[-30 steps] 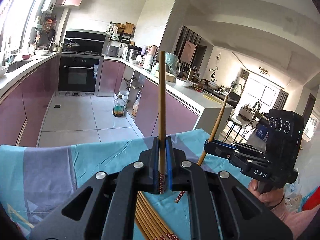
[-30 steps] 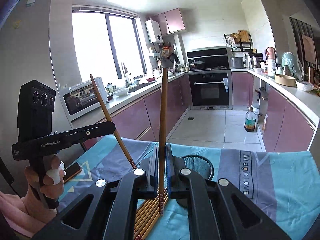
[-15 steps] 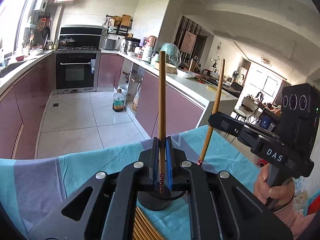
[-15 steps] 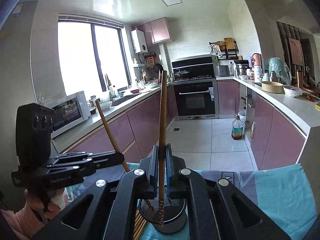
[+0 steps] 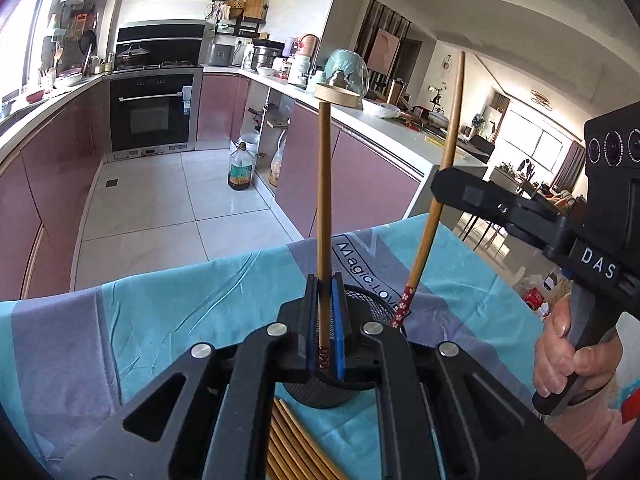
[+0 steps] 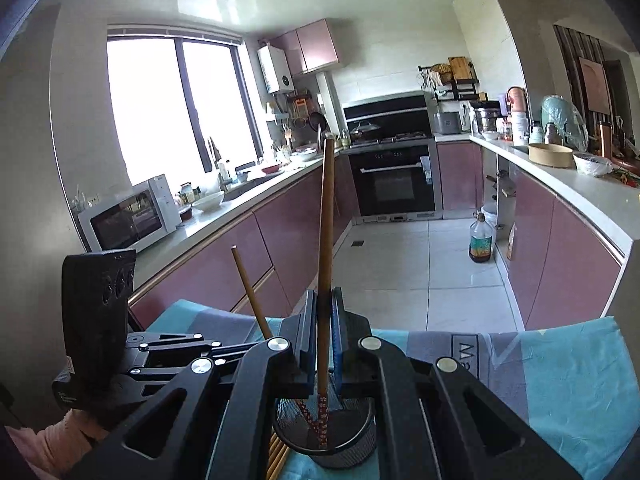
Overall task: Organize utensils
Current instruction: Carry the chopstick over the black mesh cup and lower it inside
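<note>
My left gripper (image 5: 324, 292) is shut on a wooden chopstick (image 5: 323, 200) held upright, its patterned tip over the black mesh holder (image 5: 320, 394). My right gripper (image 6: 323, 312) is shut on another chopstick (image 6: 326, 240), whose patterned tip reaches down inside the holder (image 6: 332, 446). In the left wrist view the right gripper (image 5: 442, 188) holds its chopstick (image 5: 436, 208) slanted over the holder's rim. In the right wrist view the left gripper (image 6: 256, 346) is at the left with its chopstick (image 6: 250, 290). A bundle of chopsticks (image 5: 296, 448) lies on the cloth beside the holder.
The table is covered with a teal and grey cloth (image 5: 180, 300), its far edge facing the kitchen floor. Pink cabinets and countertops run along both sides of the room (image 6: 580, 216). An oil bottle (image 5: 240, 170) stands on the floor.
Both grippers have moved forward over the mesh holder and lowered. The chopstick tips, above the cloth a second ago, now point into or over the holder.
</note>
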